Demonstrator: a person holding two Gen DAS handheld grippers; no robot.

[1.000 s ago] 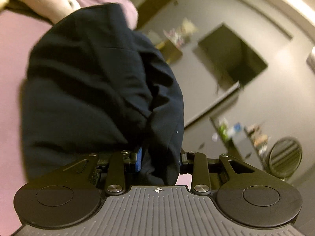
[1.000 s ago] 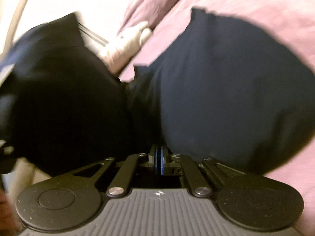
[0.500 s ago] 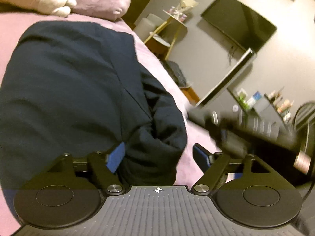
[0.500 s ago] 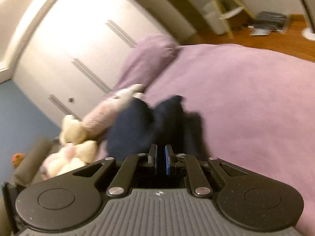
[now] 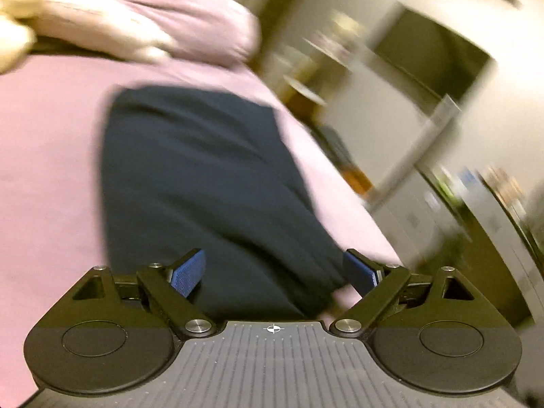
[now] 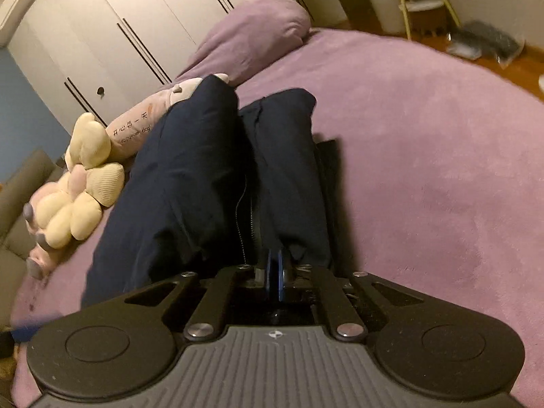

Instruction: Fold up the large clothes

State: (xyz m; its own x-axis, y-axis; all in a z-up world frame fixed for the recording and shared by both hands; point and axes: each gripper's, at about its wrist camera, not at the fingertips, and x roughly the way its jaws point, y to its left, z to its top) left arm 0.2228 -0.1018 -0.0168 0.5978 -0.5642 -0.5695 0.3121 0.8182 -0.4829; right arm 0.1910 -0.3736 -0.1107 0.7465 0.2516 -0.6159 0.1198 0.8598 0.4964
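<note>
A dark navy jacket [image 5: 204, 176] lies folded into a long bundle on the purple bed [image 5: 51, 170]. My left gripper [image 5: 272, 265] hovers at its near end, jaws opening wide. The cloth lies between the blue pads [image 5: 188, 272], which do not press on it. In the right wrist view the same jacket [image 6: 190, 183] runs away from me, its zipper [image 6: 243, 217] showing along the middle fold. My right gripper [image 6: 276, 258] is shut at the jacket's near edge. I see no cloth pinched between its pads.
A purple pillow [image 6: 251, 44] and cream and pink plush toys [image 6: 78, 183] lie at the head of the bed [image 6: 425, 170]. White wardrobe doors [image 6: 102, 34] stand behind. Past the bed's right edge are a wall screen [image 5: 431, 54] and a small shelf [image 6: 425, 3].
Both grippers had the jacket lifted and bunched a second ago. It now lies on the bed. The left jaws have spread wide and drawn back; the right let go and closed again.
</note>
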